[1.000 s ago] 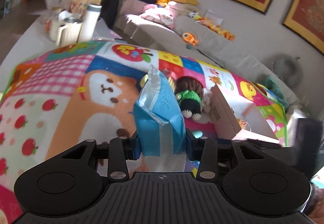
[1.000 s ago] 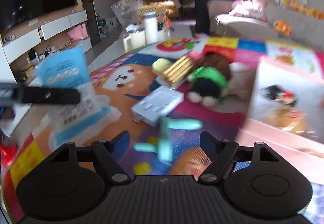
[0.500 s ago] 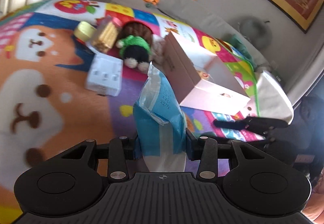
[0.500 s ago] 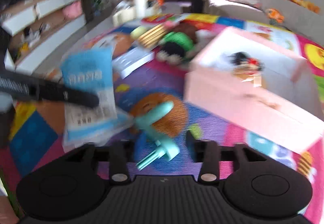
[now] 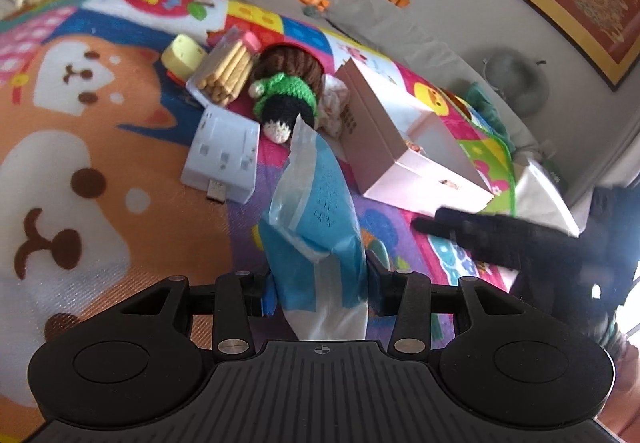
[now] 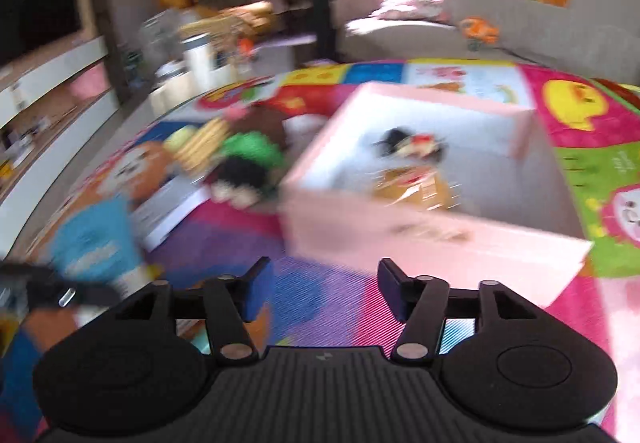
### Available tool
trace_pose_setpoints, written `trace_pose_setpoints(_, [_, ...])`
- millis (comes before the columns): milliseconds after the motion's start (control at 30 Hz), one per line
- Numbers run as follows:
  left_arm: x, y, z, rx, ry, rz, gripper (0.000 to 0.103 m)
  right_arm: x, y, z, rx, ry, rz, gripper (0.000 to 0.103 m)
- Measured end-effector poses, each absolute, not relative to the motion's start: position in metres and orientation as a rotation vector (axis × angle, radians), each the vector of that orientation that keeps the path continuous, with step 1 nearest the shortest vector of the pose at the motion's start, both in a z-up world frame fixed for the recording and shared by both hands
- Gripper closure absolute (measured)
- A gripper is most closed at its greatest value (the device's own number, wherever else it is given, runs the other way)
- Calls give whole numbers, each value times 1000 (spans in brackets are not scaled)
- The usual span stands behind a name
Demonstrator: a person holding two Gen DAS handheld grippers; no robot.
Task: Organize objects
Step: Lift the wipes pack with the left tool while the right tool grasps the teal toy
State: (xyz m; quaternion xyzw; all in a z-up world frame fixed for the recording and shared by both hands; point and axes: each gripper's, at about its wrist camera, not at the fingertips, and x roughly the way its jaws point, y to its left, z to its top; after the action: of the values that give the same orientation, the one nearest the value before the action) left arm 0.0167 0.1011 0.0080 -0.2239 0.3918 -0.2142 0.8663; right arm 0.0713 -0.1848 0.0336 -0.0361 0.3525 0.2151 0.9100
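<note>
My left gripper point(image 5: 320, 279) is shut on a blue and white packet point(image 5: 320, 211), which stands upright over the play mat. The same packet point(image 6: 92, 243) shows blurred at the left of the right wrist view. My right gripper point(image 6: 324, 283) hangs just in front of the open pink box's point(image 6: 420, 239) near wall. Its jaws are opening, with nothing between them. The box holds a small doll point(image 6: 412, 143) and a brown packet point(image 6: 416, 187). In the left wrist view the box point(image 5: 384, 131) lies beyond the packet, and the right gripper point(image 5: 500, 239) is a dark blur at the right.
On the colourful mat point(image 5: 80, 147) lie a knitted doll point(image 5: 288, 95), a white socket block point(image 5: 224, 155), a tray of biscuit sticks point(image 5: 228, 71) and a yellow roll point(image 5: 184, 55). A sofa point(image 5: 400, 27) with toys runs behind the mat.
The teal toy that sat between my right jaws is gone from view, and that gripper has swung right toward the pink box. My left gripper has tipped down toward the mat, still holding the packet.
</note>
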Motion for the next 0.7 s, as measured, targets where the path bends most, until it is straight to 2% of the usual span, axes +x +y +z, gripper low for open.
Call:
trace_pose_setpoints(133, [33,104,4,-531,930,-556,58,34,-166,23,-180,766,565,35])
trace_pose_setpoints(300, [45,85,7,-458,942,-583,57,11,-172,13,-305,745,502,34])
trace_pose_setpoints(433, [46,75,12,-402,829,-406,49,22,-196,13,-265,754,359,34])
trace_pose_setpoints(567, [35,54,14,-286,708,-305,49,27,-211,13,-227,740,281,33])
trace_pose_setpoints(700, [30,53,13,-292,692,-285,49,23,-207,20,-140,736,382,28])
